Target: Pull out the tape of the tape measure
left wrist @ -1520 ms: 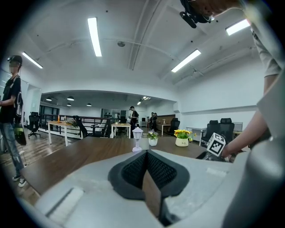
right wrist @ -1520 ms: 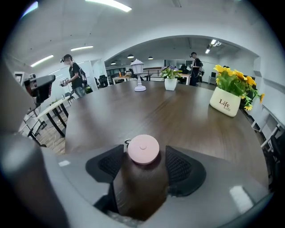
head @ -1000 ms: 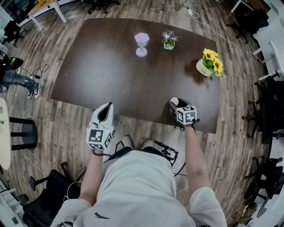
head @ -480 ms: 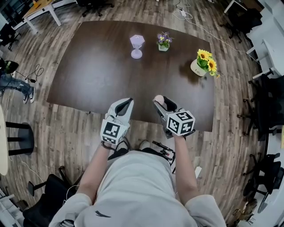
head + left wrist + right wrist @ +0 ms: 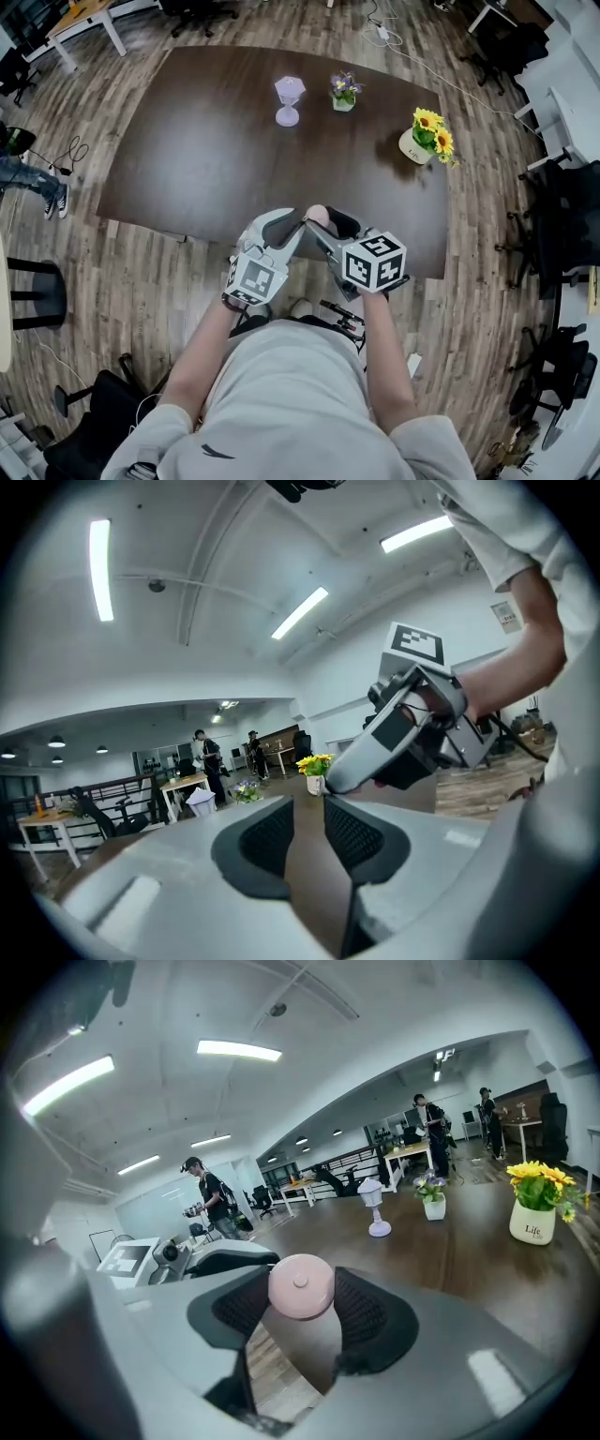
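A round pink tape measure (image 5: 300, 1286) sits between the black pads of my right gripper (image 5: 302, 1305), which is shut on it. In the head view the tape measure (image 5: 317, 217) is held up over the near edge of the dark table (image 5: 206, 141). My left gripper (image 5: 287, 223) points at it from the left, tips almost meeting the right gripper (image 5: 320, 225). The left gripper (image 5: 310, 810) has just been opening its jaws; they stand a little apart with nothing between them. Its view shows the right gripper's body (image 5: 403, 733) close ahead. No pulled-out tape shows.
At the table's far side stand a pale purple stemmed lamp (image 5: 288, 98), a small pot of purple flowers (image 5: 343, 91) and a white pot of sunflowers (image 5: 422, 139). Chairs and cables lie on the wooden floor around. People stand far off (image 5: 208, 1199).
Both grippers came together in front of the person. The right one moved left and up off the table with the tape measure. The left swung right and its jaws parted.
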`<state>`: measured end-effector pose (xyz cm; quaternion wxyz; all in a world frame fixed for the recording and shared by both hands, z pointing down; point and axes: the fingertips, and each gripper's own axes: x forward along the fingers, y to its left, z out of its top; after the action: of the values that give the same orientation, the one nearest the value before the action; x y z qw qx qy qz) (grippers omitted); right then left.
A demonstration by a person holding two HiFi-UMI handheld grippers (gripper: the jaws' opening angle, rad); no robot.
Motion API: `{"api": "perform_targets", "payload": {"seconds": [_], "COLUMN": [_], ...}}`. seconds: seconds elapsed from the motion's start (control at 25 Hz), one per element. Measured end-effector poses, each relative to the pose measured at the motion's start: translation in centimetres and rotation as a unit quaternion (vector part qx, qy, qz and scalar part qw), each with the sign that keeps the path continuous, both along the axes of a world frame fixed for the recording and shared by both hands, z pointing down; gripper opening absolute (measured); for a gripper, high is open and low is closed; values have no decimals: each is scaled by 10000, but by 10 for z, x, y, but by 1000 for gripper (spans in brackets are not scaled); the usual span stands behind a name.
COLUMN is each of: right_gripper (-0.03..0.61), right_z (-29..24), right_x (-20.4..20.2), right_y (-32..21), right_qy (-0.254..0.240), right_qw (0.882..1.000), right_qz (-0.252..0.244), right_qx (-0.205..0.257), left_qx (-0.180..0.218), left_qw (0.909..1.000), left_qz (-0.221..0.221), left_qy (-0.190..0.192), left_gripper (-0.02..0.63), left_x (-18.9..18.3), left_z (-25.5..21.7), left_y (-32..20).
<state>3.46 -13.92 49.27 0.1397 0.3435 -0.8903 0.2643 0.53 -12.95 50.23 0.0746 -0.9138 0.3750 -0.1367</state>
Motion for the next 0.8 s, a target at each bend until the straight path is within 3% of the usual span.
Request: {"api": "perform_targets", "payload": {"seconds": [0.36,0.8], "right_gripper": [218,218], "right_z": [2,-3], "right_x": [1,0], "right_y": [4,7], "right_qy": [219,390], "right_qw": [9997,9984], "right_qz": [-129,-379], "right_qx": [17,162], "left_qx": [36,-107], "left_qw": [9995,9966], "left_qz": [-103,66], "left_qy": [280,814], "left_gripper": [112,53], "left_x": [-4,1], "left_z": [-9,-22], "left_y": [4,6]}}
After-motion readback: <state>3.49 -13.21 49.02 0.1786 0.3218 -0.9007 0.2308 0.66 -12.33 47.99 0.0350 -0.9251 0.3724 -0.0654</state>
